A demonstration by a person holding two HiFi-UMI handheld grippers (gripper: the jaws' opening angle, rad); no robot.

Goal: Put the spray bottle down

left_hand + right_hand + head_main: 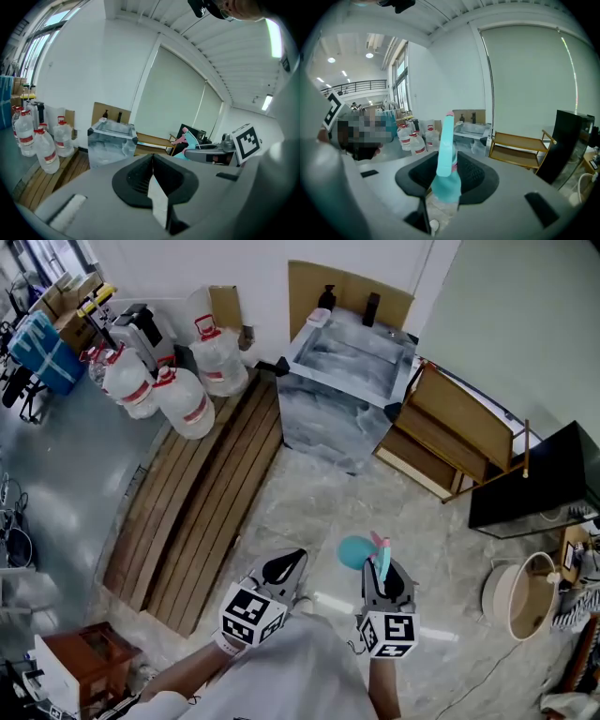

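Teal spray bottle [446, 157] gripped between right claw [449, 183] jaws, head protruding forward.

Both forearms reach forward side by side (apart, not touching), each claw pointing ahead and slightly downward. The left claw [284, 566] has its jaws pressed together with nothing between them. The right claw [386, 577] has its jaws clamped on the spray bottle [444, 159].

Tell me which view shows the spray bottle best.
Right gripper view: the spray bottle fills the centre, gripped between the jaws. Head view shows its teal top from above; left gripper view catches only a small, distant part.
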